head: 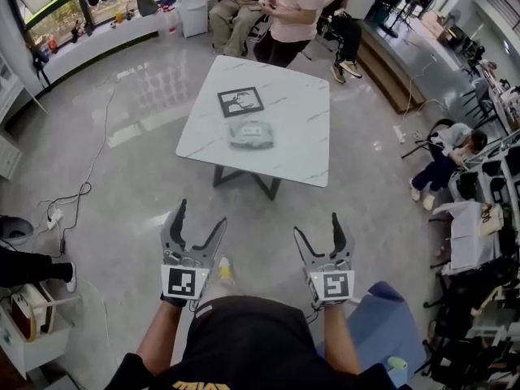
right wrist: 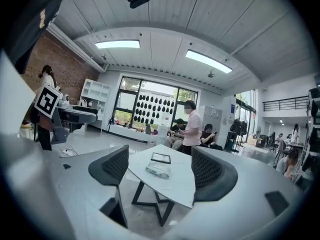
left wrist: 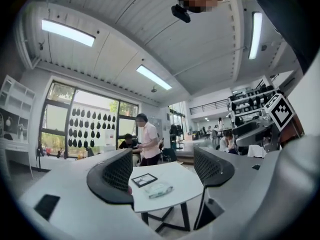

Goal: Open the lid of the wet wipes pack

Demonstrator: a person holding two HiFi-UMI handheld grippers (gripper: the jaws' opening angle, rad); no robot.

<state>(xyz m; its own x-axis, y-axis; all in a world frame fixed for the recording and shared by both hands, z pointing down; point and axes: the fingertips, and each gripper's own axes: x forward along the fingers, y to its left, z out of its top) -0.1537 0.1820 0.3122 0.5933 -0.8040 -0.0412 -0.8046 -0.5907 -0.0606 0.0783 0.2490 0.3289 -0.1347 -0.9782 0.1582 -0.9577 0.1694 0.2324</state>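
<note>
The wet wipes pack (head: pixel 250 133) lies flat near the middle of a white marble-top table (head: pixel 292 149), its lid down as far as I can tell. It also shows as a pale packet in the left gripper view (left wrist: pixel 159 189) and the right gripper view (right wrist: pixel 158 169). Both grippers hang over the floor well short of the table. My left gripper (head: pixel 197 221) is open with nothing between its jaws. My right gripper (head: pixel 318 227) is open and empty too. Each points level toward the table.
A framed marker card (head: pixel 240 101) lies on the table just beyond the pack. People sit and stand behind the table (head: pixel 284 10); another sits at the right (head: pixel 445 157). Cables (head: pixel 77 193) trail across the floor at left. A blue seat (head: pixel 382 319) is by my right side.
</note>
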